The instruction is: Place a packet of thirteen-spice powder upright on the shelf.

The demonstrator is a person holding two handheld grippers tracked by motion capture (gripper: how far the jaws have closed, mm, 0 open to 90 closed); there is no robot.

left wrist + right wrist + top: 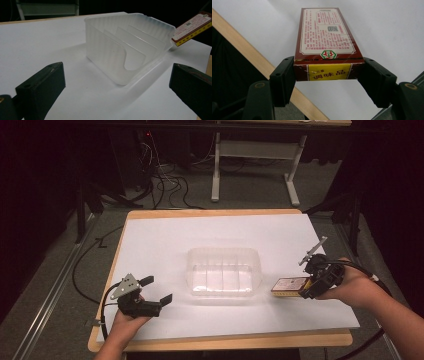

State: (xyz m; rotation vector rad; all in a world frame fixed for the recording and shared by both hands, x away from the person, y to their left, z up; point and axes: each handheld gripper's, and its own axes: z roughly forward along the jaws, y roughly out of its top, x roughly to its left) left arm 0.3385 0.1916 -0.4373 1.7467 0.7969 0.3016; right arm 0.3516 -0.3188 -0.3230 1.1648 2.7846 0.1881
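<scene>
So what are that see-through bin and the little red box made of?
The bin looks like frosted, translucent plastic: its ribbed walls and inner dividers show through, with a soft sheen. The box, clamped in the right gripper, seems to be printed cardboard, slightly glossy, with sharp folded edges and scuffed corners, though that is a guess.

Divided bin mid-table, held box just right of it (left tongs well left)
</scene>
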